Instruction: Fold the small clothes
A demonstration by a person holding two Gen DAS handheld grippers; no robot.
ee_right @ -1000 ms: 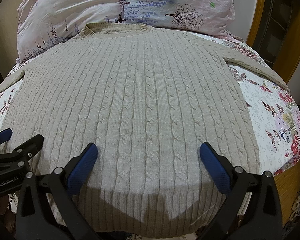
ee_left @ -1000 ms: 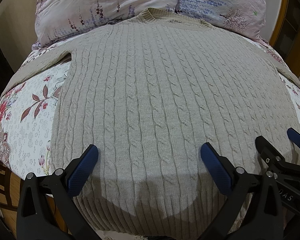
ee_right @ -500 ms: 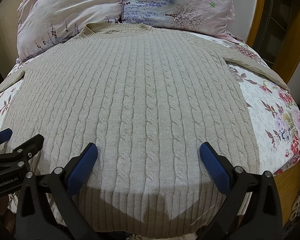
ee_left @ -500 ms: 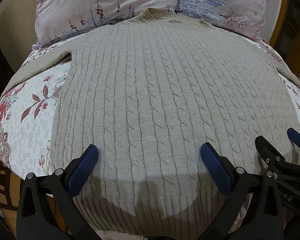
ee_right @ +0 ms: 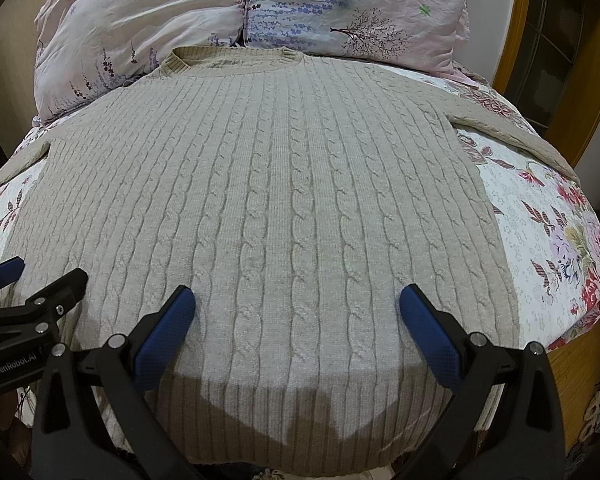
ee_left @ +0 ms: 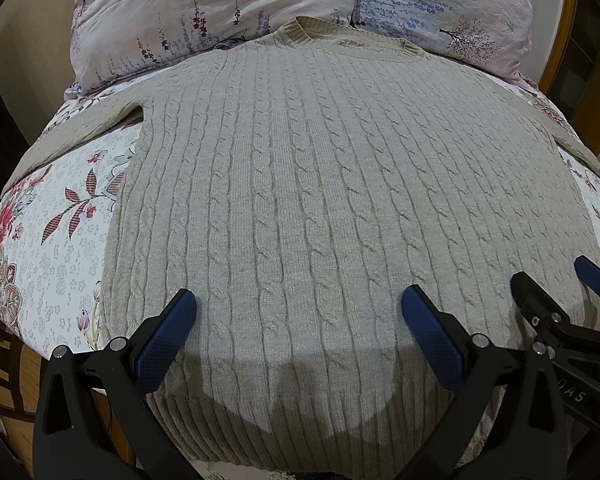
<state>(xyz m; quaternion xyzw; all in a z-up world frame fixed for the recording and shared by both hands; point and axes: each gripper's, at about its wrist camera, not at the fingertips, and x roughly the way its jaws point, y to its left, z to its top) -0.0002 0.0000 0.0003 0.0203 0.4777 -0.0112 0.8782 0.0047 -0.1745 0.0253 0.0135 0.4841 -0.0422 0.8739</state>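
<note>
On the floral bed (ee_left: 52,248), beige cable-knit sweater (ee_left: 320,200) lies flat, unfolded, collar toward pillows (ee_right: 260,12). Left claw (ee_left: 298,320) and right claw (ee_right: 296,316) hover spread wide above hem, gripping nothing. Fold not started; next likely pinch a sleeve or hem corner.

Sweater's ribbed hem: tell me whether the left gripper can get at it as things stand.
Probably yes. The left gripper hangs open just above the sweater, whose ribbed hem lies uncovered directly below its fingers.
</note>
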